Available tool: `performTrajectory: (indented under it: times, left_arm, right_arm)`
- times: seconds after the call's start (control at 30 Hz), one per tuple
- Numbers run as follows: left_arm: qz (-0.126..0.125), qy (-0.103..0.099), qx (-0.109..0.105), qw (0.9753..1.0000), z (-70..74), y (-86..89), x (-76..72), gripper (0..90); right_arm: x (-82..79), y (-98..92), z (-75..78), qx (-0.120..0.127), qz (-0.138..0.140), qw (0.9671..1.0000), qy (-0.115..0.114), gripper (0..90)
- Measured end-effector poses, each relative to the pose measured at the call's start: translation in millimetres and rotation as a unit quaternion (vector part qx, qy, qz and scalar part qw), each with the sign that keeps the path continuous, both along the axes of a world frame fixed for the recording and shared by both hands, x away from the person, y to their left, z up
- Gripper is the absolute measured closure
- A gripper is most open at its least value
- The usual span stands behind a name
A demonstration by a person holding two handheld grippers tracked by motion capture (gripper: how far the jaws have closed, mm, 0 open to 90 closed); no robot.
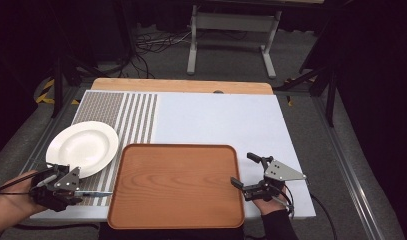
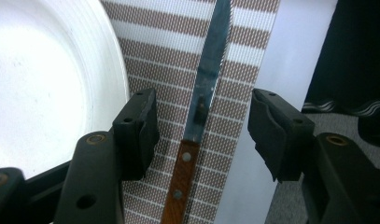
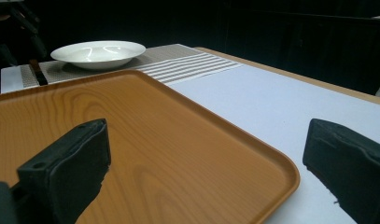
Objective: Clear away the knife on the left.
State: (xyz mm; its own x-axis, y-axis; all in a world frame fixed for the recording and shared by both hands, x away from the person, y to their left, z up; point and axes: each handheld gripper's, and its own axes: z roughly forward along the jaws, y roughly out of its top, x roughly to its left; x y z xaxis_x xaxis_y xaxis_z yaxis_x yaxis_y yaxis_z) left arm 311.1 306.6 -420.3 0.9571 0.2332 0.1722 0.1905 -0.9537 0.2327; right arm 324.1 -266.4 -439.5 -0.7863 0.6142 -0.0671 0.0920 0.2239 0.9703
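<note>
A round, glossy white ceramic plate (image 1: 82,148) is seen at the left of the high view on a woven brown-and-white striped placemat (image 1: 136,116). A rectangular wood-grain tray (image 1: 176,185) with rounded corners and a raised rim fills the lower centre. In the left gripper view, a serrated steel knife with a riveted wooden handle (image 2: 197,135) lies flat on the placemat between the left gripper (image 2: 202,133), whose jaws are held wide apart, gripping nothing. The right gripper (image 1: 244,171) is spread open and empty across the tray's right rim.

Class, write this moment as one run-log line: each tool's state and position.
left tool: open, straddling knife on striped mat | right tool: open, over tray edge | plate: empty
</note>
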Motion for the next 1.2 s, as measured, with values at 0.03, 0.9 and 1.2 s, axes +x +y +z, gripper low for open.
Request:
performTrajectory:
  times: [0.03,0.9,1.2]
  left_arm:
    - [0.0,0.002,0.009,1.0,-1.2,0.7,0.8,44.6]
    - [-0.033,0.034,0.135,0.9897,-18.7,12.1,15.0,71.3]
    - [-0.062,0.04,0.155,0.9852,-24.6,10.1,17.9,75.8]
  right_arm:
    - [-0.1,0.0,0.0,0.0,0.0,1.0,0.0,1.4]
    - [0.2,1.4,-0.7,0.003,0.013,0.9999,0.005,1.4]
    - [0.6,1.2,-1.1,0.004,0.017,0.9998,0.007,1.4]
